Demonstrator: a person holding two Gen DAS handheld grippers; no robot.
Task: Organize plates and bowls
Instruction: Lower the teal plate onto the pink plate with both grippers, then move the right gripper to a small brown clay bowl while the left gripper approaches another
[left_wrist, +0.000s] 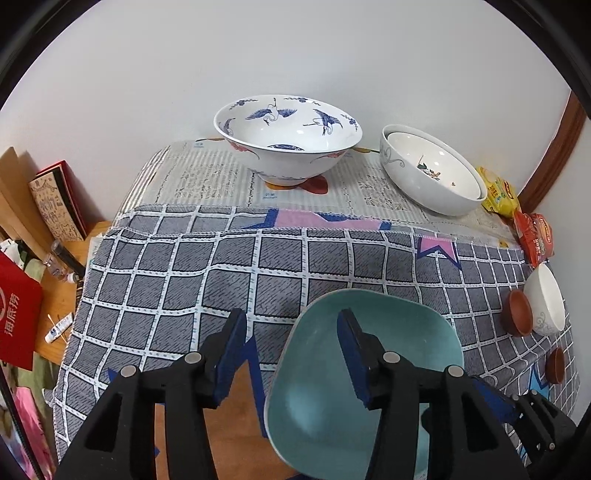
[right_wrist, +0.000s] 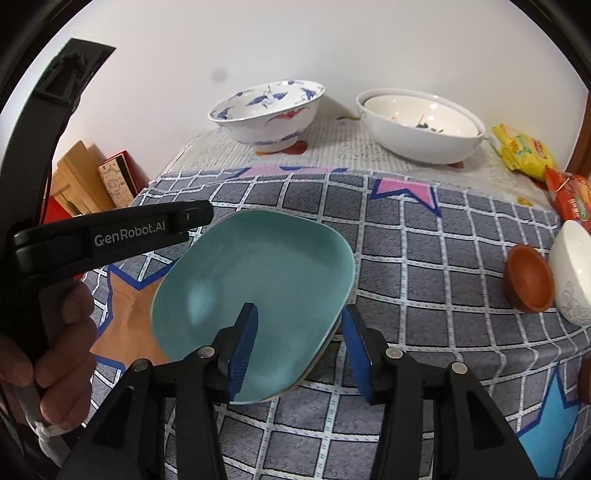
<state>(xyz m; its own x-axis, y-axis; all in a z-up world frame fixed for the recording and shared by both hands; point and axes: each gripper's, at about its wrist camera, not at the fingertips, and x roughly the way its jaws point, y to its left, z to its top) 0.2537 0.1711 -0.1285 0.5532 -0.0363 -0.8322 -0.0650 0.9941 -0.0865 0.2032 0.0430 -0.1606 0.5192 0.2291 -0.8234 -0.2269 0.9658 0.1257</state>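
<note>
A teal rounded-square plate (left_wrist: 406, 332) (right_wrist: 258, 266) lies on the grey checked cloth (left_wrist: 177, 266) near the table's front. My left gripper (left_wrist: 291, 317) straddles the plate's left rim, one finger outside on the cloth and one over the plate, jaws apart and not pressing. My right gripper (right_wrist: 299, 308) straddles the right rim the same way, open. A hand (right_wrist: 55, 332) holds the left gripper's black body (right_wrist: 110, 236). At the back stand a blue-crane bowl (left_wrist: 288, 140) (right_wrist: 266, 110) and two nested white bowls (left_wrist: 432, 173) (right_wrist: 421, 125).
A small white bowl (left_wrist: 545, 299) (right_wrist: 570, 269) and a brown cup (left_wrist: 517, 314) (right_wrist: 530, 278) sit at the right edge. Yellow (left_wrist: 498, 192) and red (left_wrist: 535, 236) snack packets lie behind them. Books and boxes (left_wrist: 55, 199) stand on a lower wooden surface to the left.
</note>
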